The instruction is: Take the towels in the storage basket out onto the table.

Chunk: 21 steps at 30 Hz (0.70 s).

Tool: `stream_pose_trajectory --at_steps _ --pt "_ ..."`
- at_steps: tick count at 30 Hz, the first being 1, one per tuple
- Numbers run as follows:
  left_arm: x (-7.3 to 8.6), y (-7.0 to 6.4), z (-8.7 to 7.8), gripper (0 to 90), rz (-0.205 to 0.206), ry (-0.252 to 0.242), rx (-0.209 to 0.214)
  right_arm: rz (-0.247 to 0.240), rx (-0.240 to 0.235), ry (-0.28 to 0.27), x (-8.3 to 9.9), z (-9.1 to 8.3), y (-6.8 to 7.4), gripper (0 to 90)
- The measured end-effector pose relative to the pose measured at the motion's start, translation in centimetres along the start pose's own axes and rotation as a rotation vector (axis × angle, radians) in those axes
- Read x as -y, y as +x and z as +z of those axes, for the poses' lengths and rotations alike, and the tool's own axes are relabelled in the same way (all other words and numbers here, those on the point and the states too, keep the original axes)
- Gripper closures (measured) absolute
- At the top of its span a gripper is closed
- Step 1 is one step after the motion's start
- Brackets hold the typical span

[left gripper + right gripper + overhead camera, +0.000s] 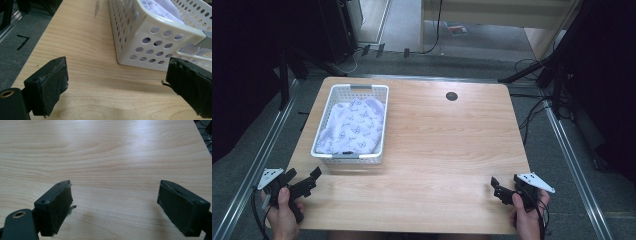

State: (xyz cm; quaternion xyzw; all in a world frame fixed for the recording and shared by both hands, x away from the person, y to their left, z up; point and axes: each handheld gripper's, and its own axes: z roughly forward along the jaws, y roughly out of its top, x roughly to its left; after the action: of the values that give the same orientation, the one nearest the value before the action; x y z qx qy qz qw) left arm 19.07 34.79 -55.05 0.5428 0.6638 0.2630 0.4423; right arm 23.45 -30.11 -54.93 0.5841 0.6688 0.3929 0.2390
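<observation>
High view: a wooden table (437,140) carries a white perforated basket (325,159) at its left, holding a pale cloth with a butterfly print (354,125). The left gripper (307,181) sits near the table's front left corner, just short of the basket, jaws spread and empty. The right gripper (504,189) rests at the front right over bare wood, well apart from the basket, jaws likewise spread. If the cloth is the aim, approach from above, clearing the rim, and pinch a raised fold.
</observation>
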Motion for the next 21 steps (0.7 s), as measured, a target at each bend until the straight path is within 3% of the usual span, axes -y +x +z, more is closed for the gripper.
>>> stream_pose_trajectory --at_steps 5,8,9,15,21 --pt "-0.5 0.2 -0.3 5.5 -0.015 -0.037 0.037 -0.002 -0.004 0.001 0.0 0.0 0.0 13.1" --pt "-1.6 -0.1 -1.0 8.3 0.007 -0.067 -0.003 -0.002 -0.001 0.001 0.0 0.0 0.0 13.1" --pt "-2.2 -0.1 -1.7 8.3 -0.018 -0.082 0.003 -0.004 -0.001 0.001 0.0 0.0 0.1 13.1" --pt "-3.7 -0.5 -2.2 8.3 -0.026 -0.076 0.013 -0.004 -0.003 0.001 0.0 0.0 0.0 13.1" --pt "-6.1 -1.6 -1.9 8.3 0.002 -0.040 0.017 -0.003 0.000 0.002 0.0 0.0 0.1 13.1"
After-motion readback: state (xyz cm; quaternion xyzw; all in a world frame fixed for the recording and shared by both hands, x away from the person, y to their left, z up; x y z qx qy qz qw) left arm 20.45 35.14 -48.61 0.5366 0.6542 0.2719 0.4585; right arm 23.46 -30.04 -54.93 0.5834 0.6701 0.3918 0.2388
